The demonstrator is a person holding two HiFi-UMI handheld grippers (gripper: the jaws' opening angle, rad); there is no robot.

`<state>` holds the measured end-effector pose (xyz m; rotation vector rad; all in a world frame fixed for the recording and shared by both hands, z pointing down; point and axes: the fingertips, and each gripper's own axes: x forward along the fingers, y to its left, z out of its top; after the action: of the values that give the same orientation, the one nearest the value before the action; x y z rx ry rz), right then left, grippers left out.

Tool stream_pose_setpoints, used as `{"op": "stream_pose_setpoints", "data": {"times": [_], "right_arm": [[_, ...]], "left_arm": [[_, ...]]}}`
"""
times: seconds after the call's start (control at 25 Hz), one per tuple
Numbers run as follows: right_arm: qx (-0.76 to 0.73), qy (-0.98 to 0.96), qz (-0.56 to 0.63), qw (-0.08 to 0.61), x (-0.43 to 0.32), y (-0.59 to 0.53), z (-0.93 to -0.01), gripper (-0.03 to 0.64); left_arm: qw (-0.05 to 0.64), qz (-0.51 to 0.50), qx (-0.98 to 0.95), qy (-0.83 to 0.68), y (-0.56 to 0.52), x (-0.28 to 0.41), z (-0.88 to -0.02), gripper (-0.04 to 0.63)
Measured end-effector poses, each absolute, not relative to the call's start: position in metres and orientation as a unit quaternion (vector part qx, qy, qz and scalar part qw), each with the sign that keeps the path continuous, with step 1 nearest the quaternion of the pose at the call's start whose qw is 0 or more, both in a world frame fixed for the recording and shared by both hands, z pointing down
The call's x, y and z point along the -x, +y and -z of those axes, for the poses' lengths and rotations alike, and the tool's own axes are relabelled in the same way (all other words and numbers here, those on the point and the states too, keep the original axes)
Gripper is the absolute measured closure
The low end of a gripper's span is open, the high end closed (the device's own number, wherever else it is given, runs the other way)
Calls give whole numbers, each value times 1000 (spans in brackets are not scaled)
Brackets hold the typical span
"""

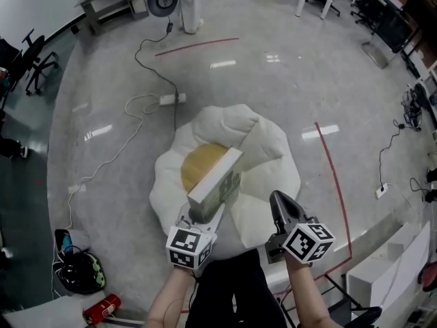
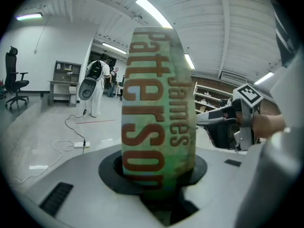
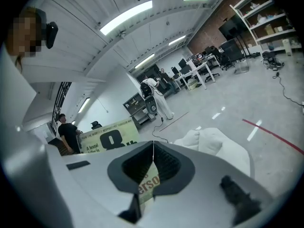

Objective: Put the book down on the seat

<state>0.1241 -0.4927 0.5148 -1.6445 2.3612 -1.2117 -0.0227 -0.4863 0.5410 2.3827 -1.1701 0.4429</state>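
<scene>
Currently held, not yet set down.

1. Book [image 1: 215, 180]: a thick paperback, a rectangular block with pale page edges. The glossy greenish spine carries large orange lettering. It is clamped at its near end by the left gripper [image 1: 202, 214]. The far end slants up and away over the middle of the seat [image 1: 270, 176]. It looks clear of the cushion, though contact cannot be ruled out.

2. Seat: a white beanbag of soft fabric, puffed into rounded lobes around a flatter yellow patch [image 1: 194, 161]. It offers no firm, level face.

3. Left gripper: a grey moulded shell with dark pads, its jaws closed on the book's spine end.

4. Right gripper [image 1: 278, 203]: same build, jaws pressed together with nothing between them. It sits just beside the book, above the seat's near right edge.

5. Floor [image 1: 273, 94]: polished grey, hard and reflective, with a white cable [image 1: 147, 104] trailing across it.

Hazards, as judged:
- The grip takes one end only, so the long free body may pivot or slide between the pads.
- The glossy cover gives little friction.
- If the book is let go on a lobe instead of the yellow hollow, the yielding slope could tip it over the rim onto the floor.
- A release from height may land it on a corner, so that it flops open.
- The shut right gripper offers no steadying hold.
</scene>
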Motion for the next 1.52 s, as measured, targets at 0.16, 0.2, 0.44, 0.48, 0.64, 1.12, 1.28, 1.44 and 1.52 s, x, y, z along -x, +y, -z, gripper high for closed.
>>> {"op": "stream_pose_setpoints", "data": {"times": [0.16, 0.2, 0.44, 0.48, 0.64, 1.12, 1.28, 1.44, 1.52], "right_arm": [[521, 753, 403, 13, -130, -520, -548, 604], [519, 752, 406, 13, -132, -527, -557, 604], [508, 747, 429, 15, -143, -559, -618, 604], [508, 745, 432, 18, -144, -564, -628, 604], [510, 732, 450, 33, -143, -580, -669, 604], [502, 719, 478, 51, -133, -610, -797, 604], [507, 715, 478, 60, -132, -613, -819, 604], [511, 713, 476, 67, -133, -613, -837, 604], [514, 711, 475, 72, -134, -614, -844, 604]], "left_arm": [[221, -169, -856, -436, -515, 16, -572, 433], [218, -170, -854, -441, -523, 14, -581, 433], [206, -173, -843, -467, -561, 5, -645, 433], [206, -175, -842, -467, -566, 3, -657, 433], [200, -191, -837, -473, -583, -2, -709, 433], [151, -223, -825, -497, -633, -20, -866, 433], [135, -228, -823, -503, -644, -32, -905, 433], [131, -227, -816, -515, -653, -45, -940, 433], [124, -228, -813, -521, -658, -51, -954, 433]]}}
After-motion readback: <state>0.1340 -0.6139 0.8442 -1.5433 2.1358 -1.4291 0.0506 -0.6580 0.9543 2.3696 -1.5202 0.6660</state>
